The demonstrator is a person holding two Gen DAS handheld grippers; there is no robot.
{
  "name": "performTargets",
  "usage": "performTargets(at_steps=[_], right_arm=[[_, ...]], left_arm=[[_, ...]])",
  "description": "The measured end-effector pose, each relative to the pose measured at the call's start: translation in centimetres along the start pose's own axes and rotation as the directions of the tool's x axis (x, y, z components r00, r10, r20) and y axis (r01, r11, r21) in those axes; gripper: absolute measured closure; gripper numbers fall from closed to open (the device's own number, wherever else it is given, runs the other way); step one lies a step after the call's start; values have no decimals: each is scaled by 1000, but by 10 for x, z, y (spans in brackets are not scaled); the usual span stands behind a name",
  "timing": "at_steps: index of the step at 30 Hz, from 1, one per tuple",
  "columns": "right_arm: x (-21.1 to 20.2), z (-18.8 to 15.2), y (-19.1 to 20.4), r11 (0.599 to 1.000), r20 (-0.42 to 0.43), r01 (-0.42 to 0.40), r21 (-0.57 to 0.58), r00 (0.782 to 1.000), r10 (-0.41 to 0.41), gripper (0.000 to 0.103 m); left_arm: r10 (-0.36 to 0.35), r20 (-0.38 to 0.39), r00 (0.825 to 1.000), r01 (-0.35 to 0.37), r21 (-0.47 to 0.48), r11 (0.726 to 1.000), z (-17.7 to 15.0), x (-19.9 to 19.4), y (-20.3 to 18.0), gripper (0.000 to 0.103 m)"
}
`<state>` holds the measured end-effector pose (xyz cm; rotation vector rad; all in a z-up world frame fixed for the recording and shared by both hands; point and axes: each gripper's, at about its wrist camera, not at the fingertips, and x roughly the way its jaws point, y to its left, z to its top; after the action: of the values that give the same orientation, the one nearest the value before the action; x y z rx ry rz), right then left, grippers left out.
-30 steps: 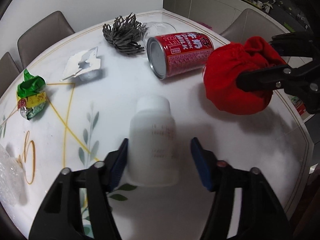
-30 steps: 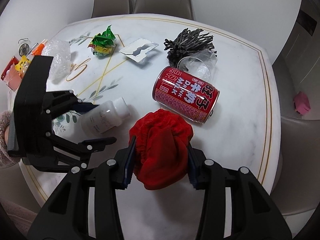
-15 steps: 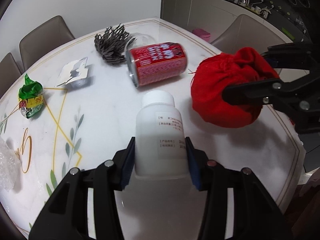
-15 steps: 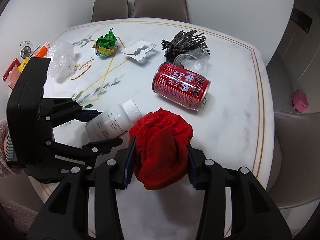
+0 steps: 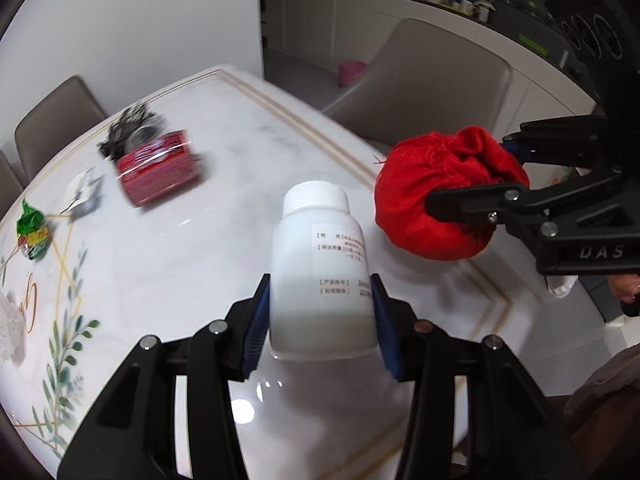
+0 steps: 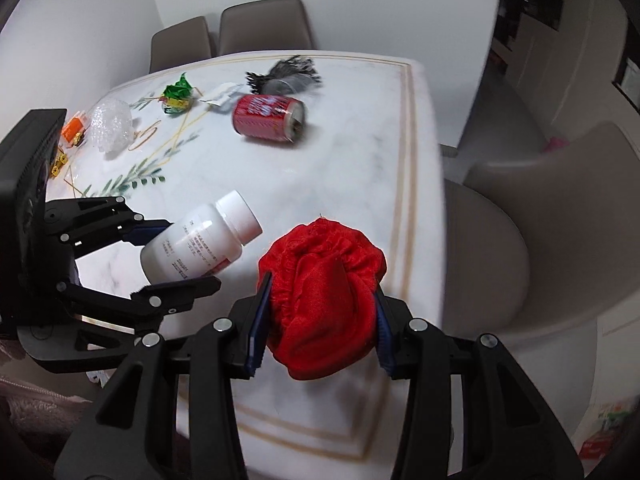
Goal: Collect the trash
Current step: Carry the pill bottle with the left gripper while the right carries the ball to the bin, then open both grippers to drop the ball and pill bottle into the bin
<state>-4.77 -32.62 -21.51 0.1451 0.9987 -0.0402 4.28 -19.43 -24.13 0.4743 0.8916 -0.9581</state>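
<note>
My left gripper (image 5: pixel 320 320) is shut on a white plastic bottle (image 5: pixel 320 272) with a white cap and holds it above the marble table (image 5: pixel 180 248). The bottle also shows in the right wrist view (image 6: pixel 200 248). My right gripper (image 6: pixel 320 320) is shut on a bunched red cloth (image 6: pixel 324 300), held above the table's near right corner. The cloth also shows in the left wrist view (image 5: pixel 440 196), to the right of the bottle. Both loads hang close side by side, apart.
On the table lie a red can (image 6: pixel 268 118) on its side, a dark spiky bundle with a clear cup (image 6: pixel 288 76), a torn white packet (image 6: pixel 222 94), a green wrapper (image 6: pixel 178 96) and bubble wrap (image 6: pixel 110 126). Grey chairs (image 6: pixel 492 240) stand around.
My left gripper closed on the white bottle and lifted it off the table. Both grippers rose and drew back toward the table's near right corner with their loads.
</note>
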Motion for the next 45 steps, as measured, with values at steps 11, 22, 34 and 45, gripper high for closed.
performTargets(at_steps=[11, 22, 34, 45], right_arm=[[-112, -180, -120, 976, -9, 113, 186, 994, -113, 61], [-146, -308, -198, 867, -97, 250, 430, 968, -231, 61], [16, -388, -249, 813, -174, 247, 527, 968, -181, 61], [127, -432, -274, 801, -205, 226, 554, 970, -132, 52]], left_arm=[[-151, -26, 988, 153, 101, 983, -16, 5, -235, 56], [-320, -112, 941, 336, 192, 922, -18, 52, -378, 56], [-261, -207, 943, 291, 131, 948, -97, 223, -403, 56], [-221, -242, 945, 268, 179, 947, -142, 318, -380, 56]])
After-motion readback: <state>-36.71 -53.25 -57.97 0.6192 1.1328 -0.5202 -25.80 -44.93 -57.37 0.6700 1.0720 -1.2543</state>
